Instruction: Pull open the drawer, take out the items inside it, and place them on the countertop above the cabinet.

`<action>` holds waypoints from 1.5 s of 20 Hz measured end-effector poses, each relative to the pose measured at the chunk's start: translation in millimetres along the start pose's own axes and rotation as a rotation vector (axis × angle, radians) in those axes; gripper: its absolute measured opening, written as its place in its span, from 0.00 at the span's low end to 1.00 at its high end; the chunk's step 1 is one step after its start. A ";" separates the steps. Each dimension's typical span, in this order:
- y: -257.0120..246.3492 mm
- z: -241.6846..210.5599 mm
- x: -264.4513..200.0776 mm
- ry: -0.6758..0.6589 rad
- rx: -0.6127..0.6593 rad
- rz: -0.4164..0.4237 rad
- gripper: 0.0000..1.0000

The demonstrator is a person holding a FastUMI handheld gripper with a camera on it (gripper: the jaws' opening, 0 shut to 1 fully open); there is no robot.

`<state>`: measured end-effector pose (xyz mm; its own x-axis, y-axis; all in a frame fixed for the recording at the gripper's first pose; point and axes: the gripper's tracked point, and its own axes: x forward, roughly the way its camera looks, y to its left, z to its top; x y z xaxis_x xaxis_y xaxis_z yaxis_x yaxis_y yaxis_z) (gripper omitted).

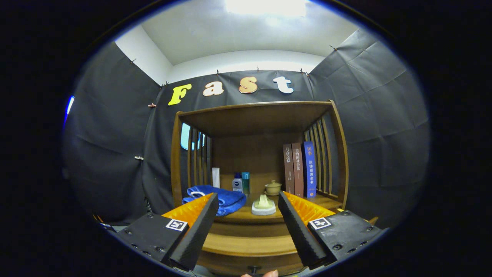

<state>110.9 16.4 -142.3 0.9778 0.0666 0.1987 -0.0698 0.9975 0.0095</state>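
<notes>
Wooden drawer front (251, 246) with its dark knob (253, 268) lies shut, near and below the tool (248, 204), whose fingers stand apart and empty, so a high reach could hit the crowded surface (246, 216).

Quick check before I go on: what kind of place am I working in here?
Likely a staged home setup in a recording booth: black cloth walls surround a wooden cabinet holding books, toiletry bottles and a folded blue towel. The gripper is open, just short of the countertop.
</notes>
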 end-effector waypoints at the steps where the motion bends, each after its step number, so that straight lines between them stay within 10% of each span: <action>1: 1.5 -14.7 -7.4 0.028 0.000 -0.007 0.99; 14: -9.3 -143.4 -42.9 0.270 -0.007 -0.076 1.00; 30: -15.4 -152.3 -28.2 0.283 -0.048 -0.108 0.99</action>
<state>114.5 2.7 -297.3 0.9957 -0.0433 -0.0820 0.0408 0.9986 -0.0323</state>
